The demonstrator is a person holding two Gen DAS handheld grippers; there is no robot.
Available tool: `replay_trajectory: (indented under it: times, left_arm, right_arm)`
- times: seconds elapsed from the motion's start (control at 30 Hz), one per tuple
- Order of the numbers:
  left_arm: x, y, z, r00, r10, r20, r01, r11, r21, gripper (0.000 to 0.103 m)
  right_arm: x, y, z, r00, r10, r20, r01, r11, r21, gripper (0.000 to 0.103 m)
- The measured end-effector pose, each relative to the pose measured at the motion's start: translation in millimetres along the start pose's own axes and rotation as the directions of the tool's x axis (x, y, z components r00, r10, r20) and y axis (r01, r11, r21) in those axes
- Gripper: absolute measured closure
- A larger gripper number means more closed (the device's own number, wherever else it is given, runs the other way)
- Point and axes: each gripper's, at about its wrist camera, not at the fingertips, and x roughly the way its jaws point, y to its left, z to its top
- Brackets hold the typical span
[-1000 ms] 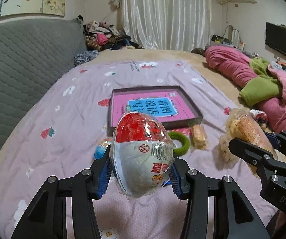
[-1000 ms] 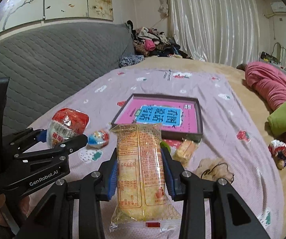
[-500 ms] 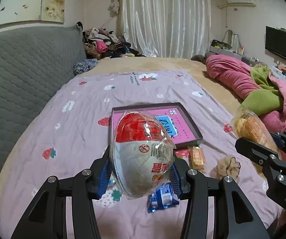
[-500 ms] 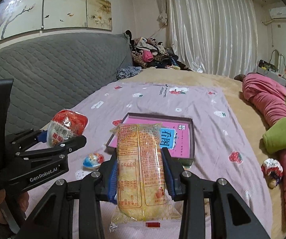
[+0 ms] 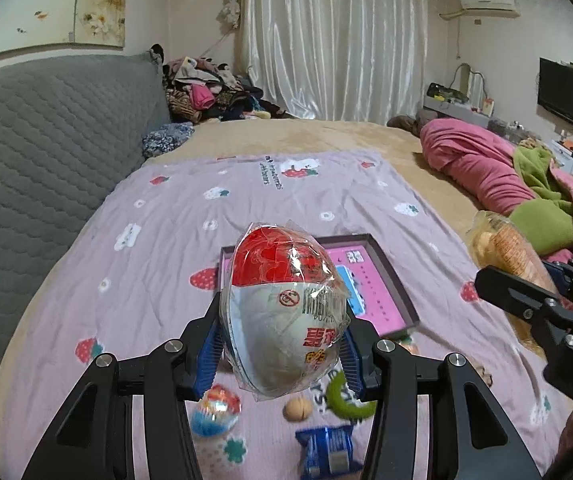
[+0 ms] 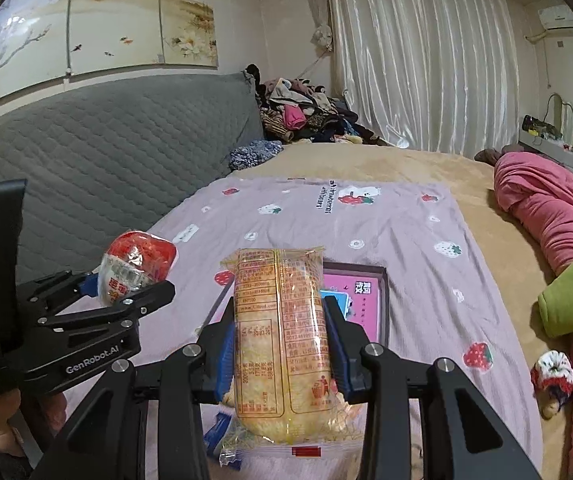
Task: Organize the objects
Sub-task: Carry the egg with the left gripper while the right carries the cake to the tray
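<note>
While both loads are held clear above the lilac bedspread (image 5: 158, 248) | left gripper (image 5: 282, 344) clamped on red-and-white film-wrapped egg-shaped snack (image 5: 282, 304) | right gripper (image 6: 280, 340) clamped on long clear-wrapped yellow cracker pack (image 6: 280, 332) | pink-lined dark shallow tray (image 5: 378, 292) judged drop target, ahead below.

The egg-shaped snack pack (image 5: 282, 312) hides the near left part of the pink box (image 5: 370, 280), the cracker pack (image 6: 282, 336) covers that box's left half in the right wrist view, the blue wrapper (image 5: 326, 450) is blurred, and the green ring (image 5: 344, 400) is partly hidden behind a tong finger.
</note>
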Motion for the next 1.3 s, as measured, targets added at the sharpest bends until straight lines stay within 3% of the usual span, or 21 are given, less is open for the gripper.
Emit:
replay_trajectory:
  times: [0.33, 0.63, 0.83, 1.2, 1.3]
  left_arm:
    - [60, -9, 50, 1.0, 0.007, 0.007, -0.007, 1.0, 0.03, 0.051]
    - [120, 5, 64, 0.999, 0.041, -0.029, -0.04, 0.999, 0.026, 0.051]
    - [152, 10, 59, 0.999, 0.015, -0.052, -0.014, 1.0, 0.018, 0.051]
    - [219, 10, 39, 0.995, 0.001, -0.103, -0.001, 1.0, 0.001, 0.051]
    - [239, 9, 36, 0.993, 0.029, -0.116, -0.026, 0.999, 0.026, 0.051]
  right_arm:
    - [63, -16, 39, 1.0, 0.016, -0.02, -0.016, 1.0, 0.012, 0.063]
    - [118, -29, 59, 0.998, -0.016, -0.053, 0.016, 1.0, -0.001, 0.063]
    - [152, -44, 49, 0.996, 0.032, -0.081, -0.028, 0.998, 0.058, 0.063]
    - [222, -70, 19, 0.993, 0.024, -0.116, -0.009, 0.991, 0.13, 0.063]
    - [242, -74, 15, 0.992, 0.01, -0.124, 0.008, 0.989, 0.145, 0.063]
